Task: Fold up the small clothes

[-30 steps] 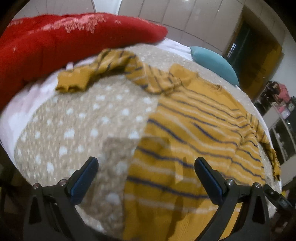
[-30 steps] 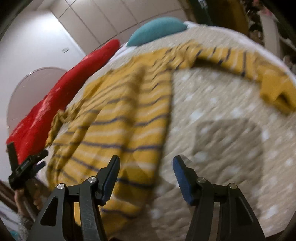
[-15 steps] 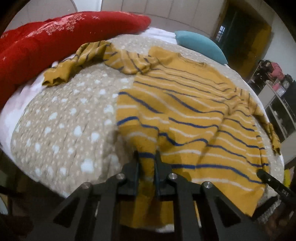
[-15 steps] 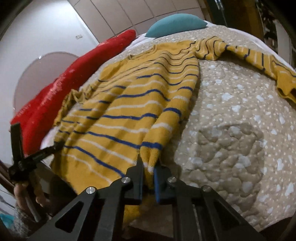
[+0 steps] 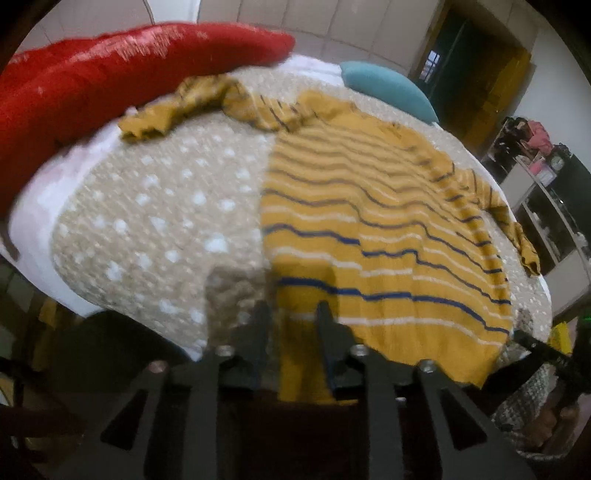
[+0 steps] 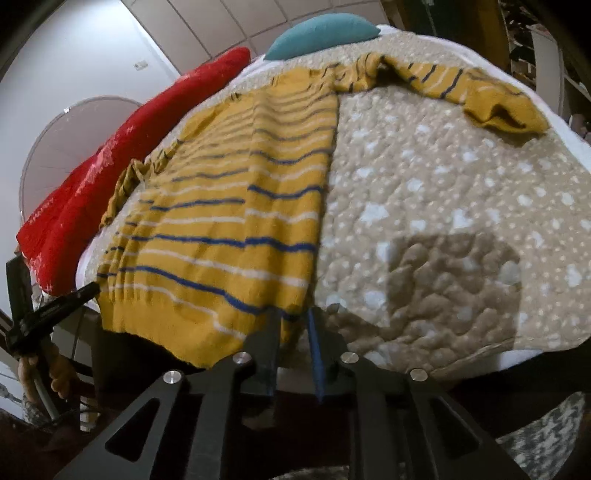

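At six o'clock we are holding the left gripper [image 5: 291, 325] with jaws partly apart around the sweater's [image 5: 369, 229] hem corner; we cannot tell whether they are pinching it. Our right gripper [image 6: 293, 325] is straddling the opposite corner likewise. The sweater is lying flat across the dotted quilt [image 6: 443, 192]. Farther, a red blanket [image 5: 110, 70] is sitting at ten o'clock, a teal pillow [image 6: 321, 33] at twelve.

Dotted beige quilt [image 5: 155, 221], striped sweater [image 5: 369, 240], red blanket [image 5: 110, 74], teal pillow [image 5: 388, 88]
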`<state>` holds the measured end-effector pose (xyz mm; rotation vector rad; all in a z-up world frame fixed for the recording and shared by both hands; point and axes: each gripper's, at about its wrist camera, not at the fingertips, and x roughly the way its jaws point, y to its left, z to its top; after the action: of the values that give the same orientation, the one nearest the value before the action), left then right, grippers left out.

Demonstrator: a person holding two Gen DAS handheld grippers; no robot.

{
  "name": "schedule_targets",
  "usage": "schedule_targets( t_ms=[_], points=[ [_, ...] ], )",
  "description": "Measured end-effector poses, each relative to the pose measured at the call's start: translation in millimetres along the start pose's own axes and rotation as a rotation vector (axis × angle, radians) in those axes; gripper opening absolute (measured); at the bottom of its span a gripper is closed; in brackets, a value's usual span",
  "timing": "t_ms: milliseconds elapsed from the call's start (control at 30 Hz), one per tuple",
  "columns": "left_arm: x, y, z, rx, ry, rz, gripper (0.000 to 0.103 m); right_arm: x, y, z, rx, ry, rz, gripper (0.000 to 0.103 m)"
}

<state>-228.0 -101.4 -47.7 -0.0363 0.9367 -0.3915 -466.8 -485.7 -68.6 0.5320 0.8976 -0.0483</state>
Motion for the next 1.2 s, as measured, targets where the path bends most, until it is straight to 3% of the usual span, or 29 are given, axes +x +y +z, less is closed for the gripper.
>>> schedule_targets(
  t_ms=[67, 200, 300, 500, 600, 700, 800, 833, 867, 900, 933, 1033, 1133, 1200],
  points=[
    [-5.7, 4.5, 7.3, 0.002, -0.039, 0.038, 0.051, -5.4, -0.2, 3.4, 0.001, -0.028, -0.008, 0.038],
    [-13.3, 21.4, 28.1, -0.031, -0.103, 0.106, 0.070, -8.3, 9.2, 12.3, -0.046, -0.058, -0.051, 0.043],
    [-11.1, 42.4, 54.4, -0.055, -0.158, 0.170, 0.080, -6.7, 21.3, 24.2, -0.094, -0.090, -0.087, 0.049],
    [29.5, 98.4, 118.1, -0.106, -0.168, 0.256, 0.081, 7.7, 37.5, 48.4, -0.151, -0.132, -0.133, 0.054],
    [61.2, 109.6, 142.3, 0.001, -0.151, 0.392, 0.081, 20.2, 38.2, 56.1, -0.140, -0.116, -0.131, 0.054],
    [93.8, 107.3, 158.2, 0.142, -0.105, 0.434, 0.081, 32.9, 39.2, 56.9, -0.138, -0.087, -0.143, 0.054],
    [120.9, 113.2, 171.7, 0.192, -0.054, 0.459, 0.081, 41.7, 39.7, 55.0, -0.147, -0.069, -0.170, 0.054],
    [130.1, 119.1, 178.1, 0.185, -0.034, 0.457, 0.079, 43.1, 40.1, 55.1, -0.147, -0.069, -0.176, 0.054],
    [134.5, 123.8, 181.9, 0.170, -0.018, 0.448, 0.057, 44.0, 40.9, 55.6, -0.145, -0.070, -0.183, 0.054],
    [137.7, 129.0, 185.5, 0.149, 0.003, 0.435, 0.013, 44.6, 41.6, 56.2, -0.145, -0.070, -0.190, 0.054],
    [136.5, 141.0, 191.5, 0.090, 0.037, 0.414, 0.009, 45.0, 42.6, 56.5, -0.146, -0.071, -0.197, 0.054],
    [100.9, 172.3, 206.2, -0.071, -0.014, 0.266, 0.008, 45.6, 44.4, 56.5, -0.154, -0.070, -0.220, 0.054],
    [49.8, 204.4, 227.1, -0.166, -0.104, 0.272, 0.008, 48.5, 45.9, 57.8, -0.171, -0.065, -0.242, 0.054],
    [13.8, 225.9, 241.7, -0.210, -0.163, 0.316, 0.008, 50.4, 46.1, 60.1, -0.170, -0.068, -0.244, 0.054]
  ],
)
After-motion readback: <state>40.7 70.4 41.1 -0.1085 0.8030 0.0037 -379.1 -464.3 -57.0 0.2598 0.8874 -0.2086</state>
